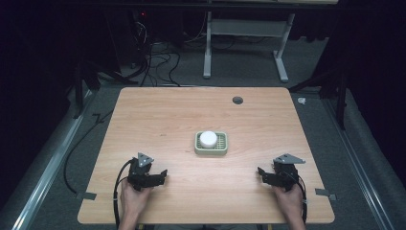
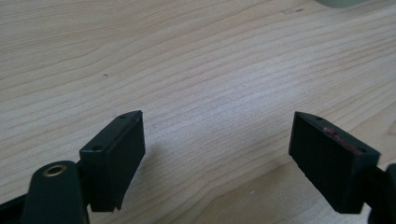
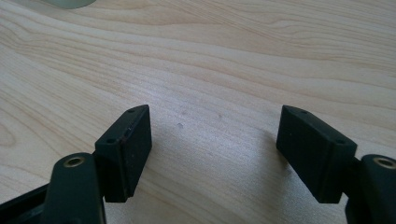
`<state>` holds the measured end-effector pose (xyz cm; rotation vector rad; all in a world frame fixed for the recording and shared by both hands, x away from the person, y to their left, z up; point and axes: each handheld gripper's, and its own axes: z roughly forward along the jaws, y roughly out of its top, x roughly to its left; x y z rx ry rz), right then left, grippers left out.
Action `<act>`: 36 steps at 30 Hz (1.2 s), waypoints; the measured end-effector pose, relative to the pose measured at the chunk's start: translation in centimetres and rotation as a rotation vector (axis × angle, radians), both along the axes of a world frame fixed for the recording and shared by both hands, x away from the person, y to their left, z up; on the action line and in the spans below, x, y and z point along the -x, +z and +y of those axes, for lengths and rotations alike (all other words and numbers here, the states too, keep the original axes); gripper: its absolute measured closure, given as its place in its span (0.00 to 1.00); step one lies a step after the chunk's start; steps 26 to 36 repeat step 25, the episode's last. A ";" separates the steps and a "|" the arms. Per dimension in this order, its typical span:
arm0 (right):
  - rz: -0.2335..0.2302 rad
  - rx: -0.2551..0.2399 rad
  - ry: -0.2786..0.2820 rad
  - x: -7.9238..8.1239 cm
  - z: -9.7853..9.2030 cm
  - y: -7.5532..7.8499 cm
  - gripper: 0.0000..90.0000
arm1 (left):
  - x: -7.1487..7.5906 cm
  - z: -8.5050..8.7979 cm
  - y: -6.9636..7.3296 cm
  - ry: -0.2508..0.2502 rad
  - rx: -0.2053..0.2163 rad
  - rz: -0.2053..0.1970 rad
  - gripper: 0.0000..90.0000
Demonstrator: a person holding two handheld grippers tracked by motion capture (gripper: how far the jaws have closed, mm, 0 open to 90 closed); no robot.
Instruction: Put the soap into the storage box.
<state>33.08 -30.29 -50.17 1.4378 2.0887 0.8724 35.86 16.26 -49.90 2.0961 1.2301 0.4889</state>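
While the white round soap (image 1: 208, 139) sits in its green dish (image 1: 223, 149) mid-table, we hold the left gripper (image 1: 164, 174) and right gripper (image 1: 260, 171) low near the table's (image 1: 182, 110) front edge — both spread wide, grasping nothing.

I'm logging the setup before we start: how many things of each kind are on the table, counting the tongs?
Green soap dish: 1
White round soap: 1
Tongs: 2, left tongs and right tongs, both open
Total: 4
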 end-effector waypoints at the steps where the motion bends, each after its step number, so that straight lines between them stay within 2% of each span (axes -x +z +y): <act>1: 0.000 0.000 0.000 0.0 0.0 0.0 0.30 | 0.0 -0.1 -0.1 -0.003 -0.008 0.001 0.21; 6: 0.000 0.000 0.000 0.0 0.0 0.0 0.30 | 0.2 -0.1 -0.5 -0.006 0.014 -0.011 0.20; 8: 0.000 -0.002 -0.002 0.0 0.0 0.0 0.30 | 0.5 0.0 -0.8 -0.006 0.032 -0.042 0.20; 36: 0.000 -0.004 -0.002 0.0 0.0 0.0 0.31 | 0.7 0.2 -0.9 -0.008 0.037 -0.043 0.20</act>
